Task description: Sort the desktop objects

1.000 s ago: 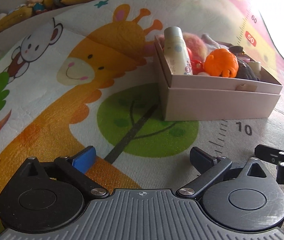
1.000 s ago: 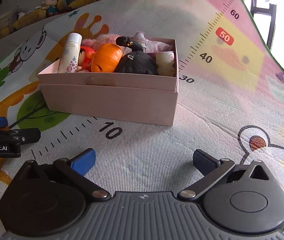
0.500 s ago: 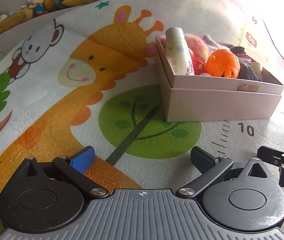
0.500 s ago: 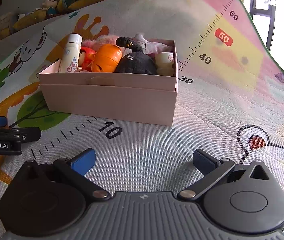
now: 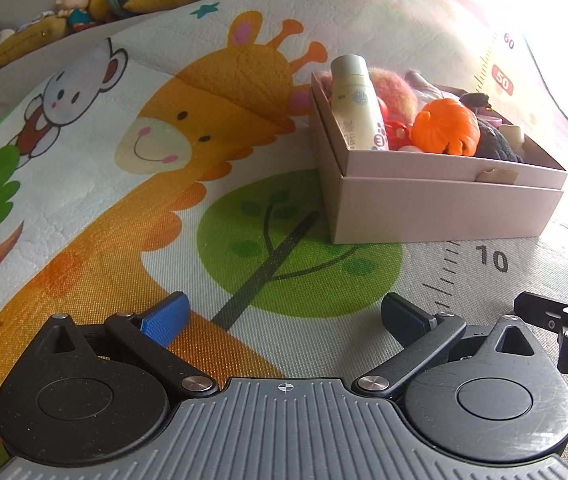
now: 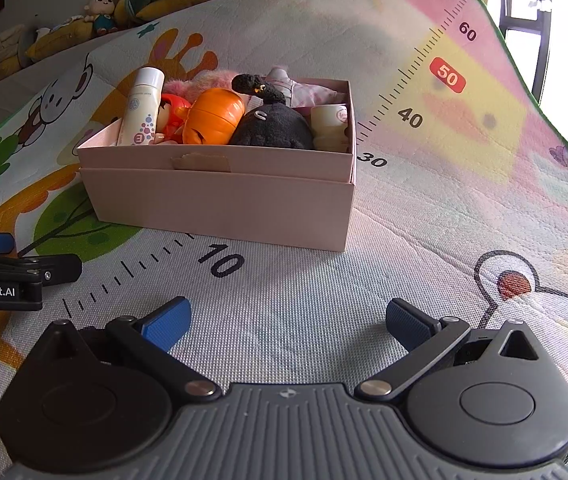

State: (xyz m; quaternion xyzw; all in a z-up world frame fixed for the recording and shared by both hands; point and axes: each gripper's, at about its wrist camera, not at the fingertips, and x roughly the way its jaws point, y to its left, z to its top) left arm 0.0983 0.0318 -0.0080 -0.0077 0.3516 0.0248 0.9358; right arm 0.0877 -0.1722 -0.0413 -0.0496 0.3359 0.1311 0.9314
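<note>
Right wrist view, cartoon play mat point(image 6: 423, 208), pink box point(image 6: 220, 196), plush toys point(image 6: 100, 12) behind

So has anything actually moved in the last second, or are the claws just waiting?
Barely. The left claw drifted slightly, so the pink box sits a touch further right in its view. Nothing was taken hold of or let go. Both claws are open and empty as before, the right claw hardly shifted, and the toys remain in the box.

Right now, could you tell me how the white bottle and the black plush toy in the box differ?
The white bottle is tall, smooth and leans at the box's left end; the black plush toy is low, rounded and fuzzy, lying nearer the right end. The bottle carries coloured dots; the plush is plain black. Both sit inside the pink box.
</note>
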